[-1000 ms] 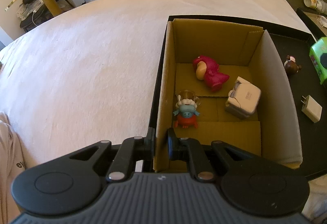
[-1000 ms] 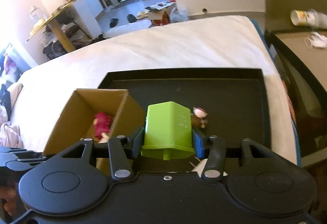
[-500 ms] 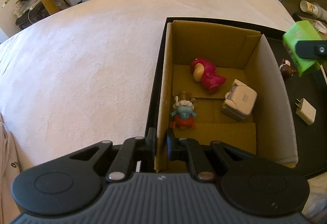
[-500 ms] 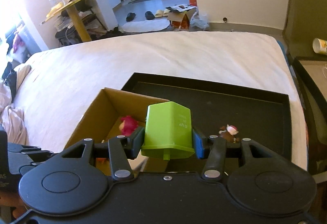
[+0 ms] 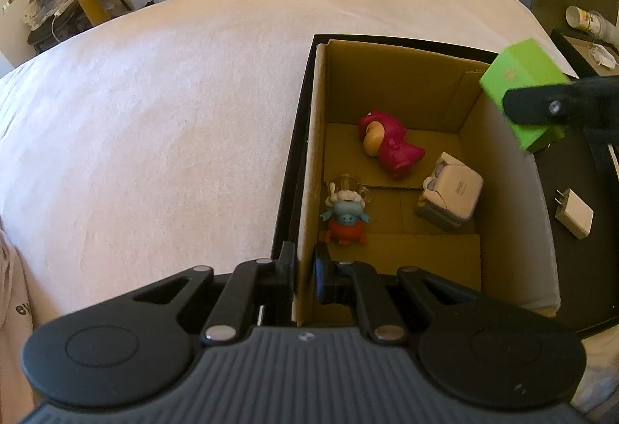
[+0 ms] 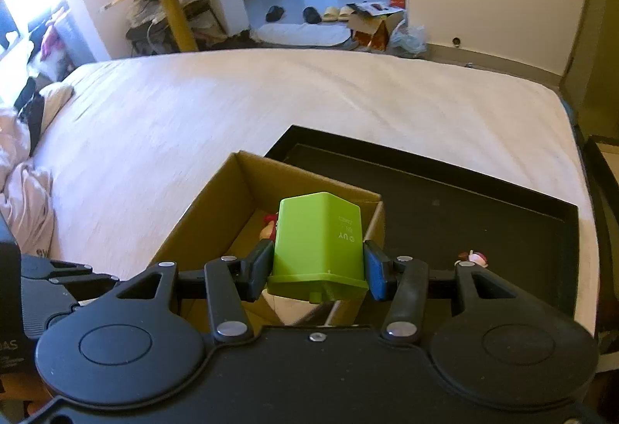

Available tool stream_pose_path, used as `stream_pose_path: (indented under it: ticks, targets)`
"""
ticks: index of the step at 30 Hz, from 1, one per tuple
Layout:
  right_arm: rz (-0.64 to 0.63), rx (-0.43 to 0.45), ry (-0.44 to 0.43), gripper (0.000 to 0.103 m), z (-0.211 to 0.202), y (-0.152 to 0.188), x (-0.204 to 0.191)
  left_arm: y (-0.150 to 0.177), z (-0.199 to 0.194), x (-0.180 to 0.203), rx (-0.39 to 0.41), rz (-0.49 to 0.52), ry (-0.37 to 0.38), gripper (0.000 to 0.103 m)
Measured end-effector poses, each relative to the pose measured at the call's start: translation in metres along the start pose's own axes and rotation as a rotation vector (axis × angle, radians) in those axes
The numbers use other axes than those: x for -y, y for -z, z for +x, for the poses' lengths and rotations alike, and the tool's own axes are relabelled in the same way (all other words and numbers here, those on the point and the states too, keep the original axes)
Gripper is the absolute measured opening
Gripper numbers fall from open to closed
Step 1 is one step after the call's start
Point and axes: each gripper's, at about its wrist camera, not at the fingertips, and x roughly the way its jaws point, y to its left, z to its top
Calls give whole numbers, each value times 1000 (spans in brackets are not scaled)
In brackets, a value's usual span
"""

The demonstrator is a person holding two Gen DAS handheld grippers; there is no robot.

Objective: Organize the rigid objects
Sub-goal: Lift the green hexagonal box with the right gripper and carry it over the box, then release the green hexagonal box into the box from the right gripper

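Observation:
My left gripper is shut on the near left wall of an open cardboard box that stands in a black tray. Inside lie a pink figurine, a blue and red figurine and a white folded charger. My right gripper is shut on a green box and holds it above the cardboard box's right wall; the green box also shows in the left wrist view.
A white plug adapter lies in the tray right of the box. A small brown figurine stands in the tray. The tray rests on a white bed. A side table with a cup is at far right.
My right gripper has carried the green box left, from over the tray to over the cardboard box's right edge. My left gripper has kept its hold on the box wall.

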Motion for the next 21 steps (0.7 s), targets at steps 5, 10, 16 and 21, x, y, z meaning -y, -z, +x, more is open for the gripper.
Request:
stream_pose_path:
  ticks: [5, 10, 16, 21]
  targets:
    - [-49, -46, 2, 49, 13, -1, -11, 0, 0, -2, 1, 3, 8, 9]
    - [-89, -67, 13, 49, 21, -1, -22, -1, 1, -3, -1, 1, 18, 9]
    - [-128, -86, 42, 49, 30, -4, -30, 0, 1, -5, 6, 0, 27, 9]
    - [-157, -97, 87, 49, 39, -4, -34, 0, 0, -4, 17, 7, 29, 9]
